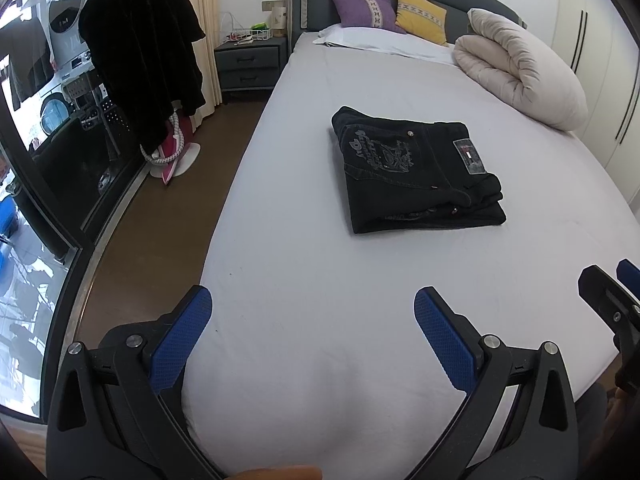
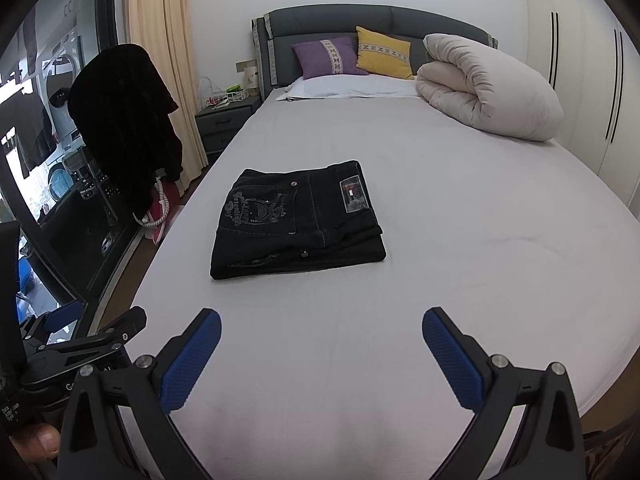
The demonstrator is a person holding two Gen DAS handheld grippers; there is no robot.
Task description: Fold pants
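Black denim pants (image 1: 416, 168), folded into a compact rectangle, back pocket with pale embroidery and a waistband patch facing up; lying flat near the middle of the bed (image 1: 304, 264) on its pale grey sheet. Left gripper (image 1: 312, 312): blue-padded fingers spread wide, holding nothing, above the sheet at the foot of the bed, well apart from the pants. Right gripper (image 2: 320, 332): likewise wide open and empty, above the foot end. Rolled cream duvet (image 2: 488, 88) at the head end, right side. Purple cushion (image 2: 328, 58) and yellow cushion (image 2: 384, 58) against the headboard. Dark garment (image 1: 140, 48) hanging beside the bed.
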